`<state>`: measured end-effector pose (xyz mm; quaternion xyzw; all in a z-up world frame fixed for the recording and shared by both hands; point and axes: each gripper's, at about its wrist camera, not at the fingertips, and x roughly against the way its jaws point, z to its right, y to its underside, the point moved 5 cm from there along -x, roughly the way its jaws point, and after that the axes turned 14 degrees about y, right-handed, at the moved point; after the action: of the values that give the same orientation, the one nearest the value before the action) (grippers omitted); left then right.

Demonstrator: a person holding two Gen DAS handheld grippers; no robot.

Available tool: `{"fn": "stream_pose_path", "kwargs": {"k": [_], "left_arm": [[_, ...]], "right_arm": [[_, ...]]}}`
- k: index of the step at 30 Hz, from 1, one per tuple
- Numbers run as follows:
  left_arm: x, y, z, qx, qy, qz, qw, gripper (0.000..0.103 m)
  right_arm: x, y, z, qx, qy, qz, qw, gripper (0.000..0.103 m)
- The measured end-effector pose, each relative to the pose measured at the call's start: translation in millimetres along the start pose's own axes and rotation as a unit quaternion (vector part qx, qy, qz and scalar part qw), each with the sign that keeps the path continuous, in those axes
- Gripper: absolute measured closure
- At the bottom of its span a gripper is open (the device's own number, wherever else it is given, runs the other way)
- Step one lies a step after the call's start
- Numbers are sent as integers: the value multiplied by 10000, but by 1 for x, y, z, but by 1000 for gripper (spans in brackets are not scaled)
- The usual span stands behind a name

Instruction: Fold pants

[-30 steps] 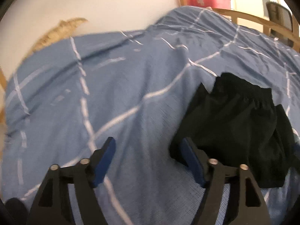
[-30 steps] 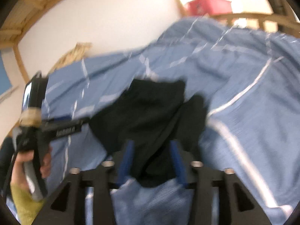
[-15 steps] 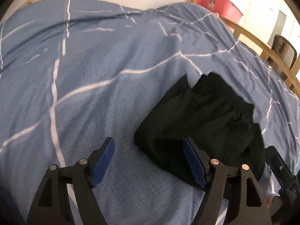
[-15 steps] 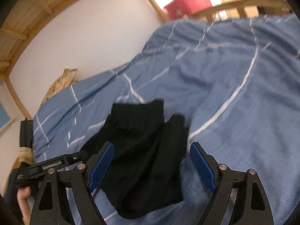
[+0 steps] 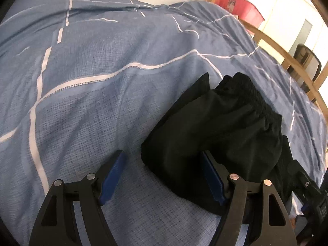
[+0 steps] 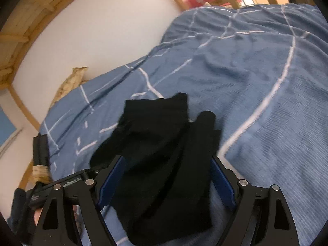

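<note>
Folded black pants lie on the blue bedspread, elastic waistband toward the far right. My left gripper hangs open over the pants' near left corner; its right pad sits above the cloth and its left pad above bare bedspread. In the right wrist view the pants run away from me as a long dark stack. My right gripper stands open astride their near end, and neither pad presses on the cloth. The left gripper's body and the hand holding it show at the lower left.
A curved wooden bed rail runs along the far right side, with a red bin and a dark chair beyond it. A white wall and a tan pillow bound the bed's far side.
My right gripper's jaws have spread from around the bunched pants, which now lie flat between them. The left gripper has tipped downward and sunk closer to the pants' corner.
</note>
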<state>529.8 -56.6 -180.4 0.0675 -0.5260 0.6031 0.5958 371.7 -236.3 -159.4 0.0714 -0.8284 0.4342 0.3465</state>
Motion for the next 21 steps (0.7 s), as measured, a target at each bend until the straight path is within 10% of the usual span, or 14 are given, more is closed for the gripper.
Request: {"fn": "stream_pose_path", "kwargs": {"k": [5,14,21], "left_arm": [[-6,-1,-9,383,210,174,9989,33],[-4,-3,-12,792,473,365,9951,68],[-11,1,-9,856,498,468,9940,63]], "right_arm": [[-13,-6,-2,-101,-60,-153,9998,20],[-33,-16,-6,-191,-124,-228,9995,40],[-46,-17,0,-382,-308,-437,9978,50]]}}
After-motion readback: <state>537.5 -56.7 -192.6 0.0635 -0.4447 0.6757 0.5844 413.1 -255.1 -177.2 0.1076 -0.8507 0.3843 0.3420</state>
